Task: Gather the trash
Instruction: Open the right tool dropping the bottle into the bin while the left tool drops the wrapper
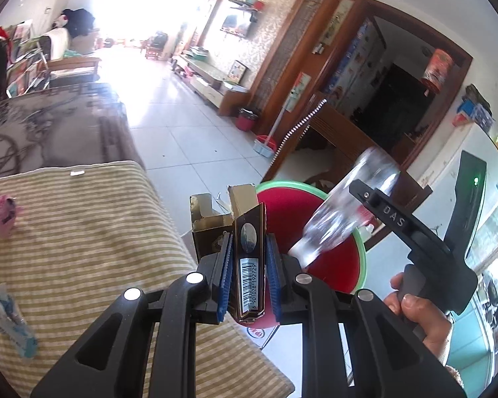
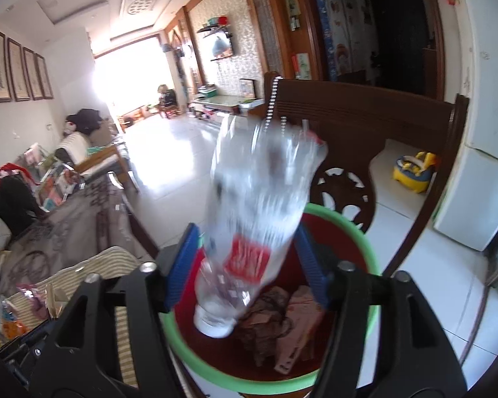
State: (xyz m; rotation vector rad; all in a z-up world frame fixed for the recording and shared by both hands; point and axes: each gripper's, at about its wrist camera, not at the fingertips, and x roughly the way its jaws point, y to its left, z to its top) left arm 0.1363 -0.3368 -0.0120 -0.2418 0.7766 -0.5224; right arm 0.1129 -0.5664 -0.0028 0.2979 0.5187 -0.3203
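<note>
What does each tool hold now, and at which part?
Left tool: the dark carton, gripped near its barcode end. Right tool: open around the blurred plastic bottle; no grip visible.

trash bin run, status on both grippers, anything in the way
Left gripper shut on carton. Right gripper, jaws wide, blurred bottle neck-down between them over red bin. Nothing blocking the bin mouth.

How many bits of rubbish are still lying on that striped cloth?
2 seen from the left wrist: a pink wrapper at the cloth's far left edge and a blue-white wrapper nearer the camera. The right wrist view shows a blurry cluster there; more may be hidden.
</note>
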